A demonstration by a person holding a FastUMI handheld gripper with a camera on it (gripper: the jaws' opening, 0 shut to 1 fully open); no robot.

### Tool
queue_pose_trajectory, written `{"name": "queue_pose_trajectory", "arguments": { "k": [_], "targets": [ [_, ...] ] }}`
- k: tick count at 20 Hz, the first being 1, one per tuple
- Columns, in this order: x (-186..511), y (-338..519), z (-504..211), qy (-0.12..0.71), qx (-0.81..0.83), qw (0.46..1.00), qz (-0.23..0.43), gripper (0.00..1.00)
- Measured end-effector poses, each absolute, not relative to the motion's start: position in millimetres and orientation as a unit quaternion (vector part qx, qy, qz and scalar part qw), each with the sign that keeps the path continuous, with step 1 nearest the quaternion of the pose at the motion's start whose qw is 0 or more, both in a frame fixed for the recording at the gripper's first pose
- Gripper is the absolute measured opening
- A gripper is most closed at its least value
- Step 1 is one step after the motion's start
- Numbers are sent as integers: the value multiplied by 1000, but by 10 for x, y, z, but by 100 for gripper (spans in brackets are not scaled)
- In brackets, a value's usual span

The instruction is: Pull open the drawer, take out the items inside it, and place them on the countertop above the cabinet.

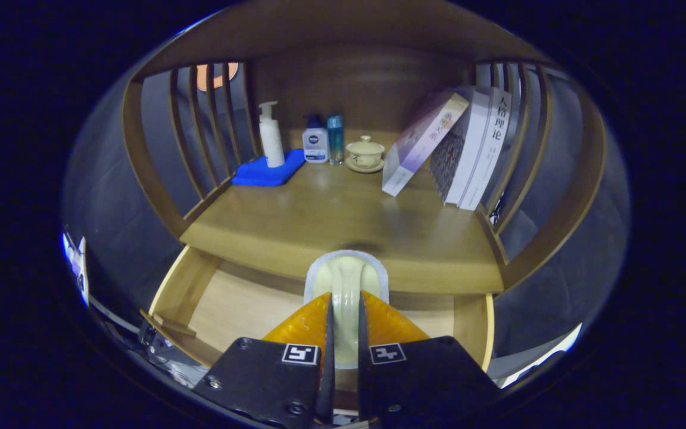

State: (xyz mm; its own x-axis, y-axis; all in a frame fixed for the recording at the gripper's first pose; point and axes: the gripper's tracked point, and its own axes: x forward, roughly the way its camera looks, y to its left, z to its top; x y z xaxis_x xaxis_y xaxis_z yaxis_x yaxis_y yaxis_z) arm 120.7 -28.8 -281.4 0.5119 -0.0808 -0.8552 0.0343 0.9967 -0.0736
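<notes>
Clamped between the jaws of the gripper (343, 333) is a pale brush-like tool (346, 286), a cream handle that widens into an oval head with a whitish fuzzy rim; both fingers press on its narrow neck. It hangs above the open drawer (230, 304), with its head just in front of the tabletop (343, 226) edge, so it looks lifted out and not yet set down. Judging by its look, the tool is light and stiff in the handle, soft at the rim, and smooth enough to slip; the neck is the sensible place to hold it. Behind the tool, at the back of the tabletop, stand a white pump bottle (271, 135) on a blue cloth (268, 171), two small bottles (324, 140) and a lidded teacup (365, 152). Right of the teacup lean several books (456, 149).
</notes>
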Motion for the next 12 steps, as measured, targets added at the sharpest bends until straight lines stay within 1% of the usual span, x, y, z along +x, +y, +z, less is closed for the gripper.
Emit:
{"name": "queue_pose_trajectory", "arguments": {
  "k": [4, 12],
  "targets": [
    [1495, -337, -2821, 493, -35, 868, -46, 18],
    [1992, -318, -2970, 505, -32, 861, -48, 18]
  ]
}}
